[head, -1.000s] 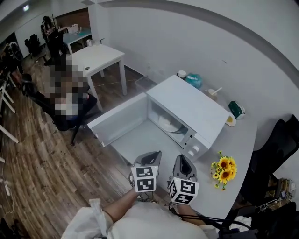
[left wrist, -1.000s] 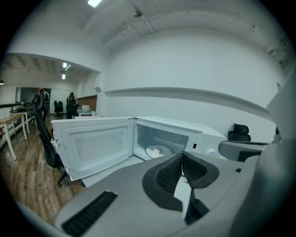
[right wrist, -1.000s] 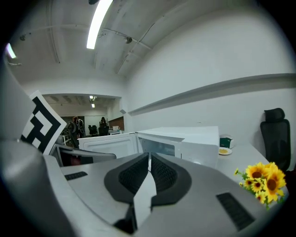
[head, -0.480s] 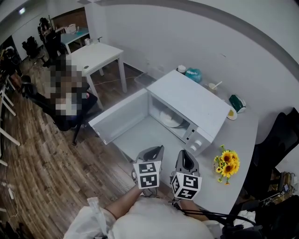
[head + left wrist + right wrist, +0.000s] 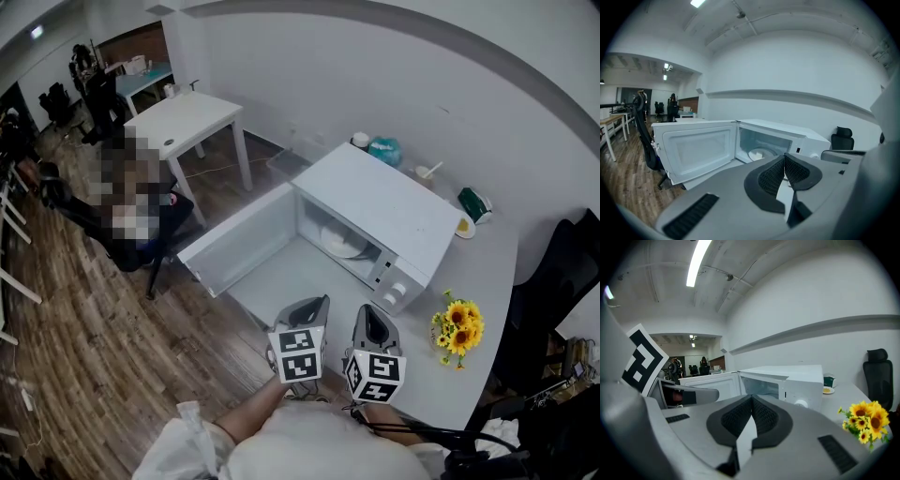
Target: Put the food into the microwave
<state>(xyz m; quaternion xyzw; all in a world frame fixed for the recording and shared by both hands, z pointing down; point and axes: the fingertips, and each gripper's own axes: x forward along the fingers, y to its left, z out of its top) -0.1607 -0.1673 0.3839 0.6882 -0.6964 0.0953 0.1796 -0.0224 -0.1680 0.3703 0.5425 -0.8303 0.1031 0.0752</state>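
Head view: a boxy white microwave (image 5: pixel 375 211) stands along the smooth grey worktop's (image 5: pixel 487 272) left edge, its door (image 5: pixel 239 239) swung wide past that edge. A round white dish (image 5: pixel 342 242) lies inside; its contents are too small to tell.

Left gripper view: the left gripper's (image 5: pixel 784 155) ribbed black pads press together, empty.

Right gripper view: the right gripper (image 5: pixel 752 398) has just closed further, tips meeting on nothing.

Office (white desks (image 5: pixel 183 117), swivel chairs (image 5: pixel 551 291))
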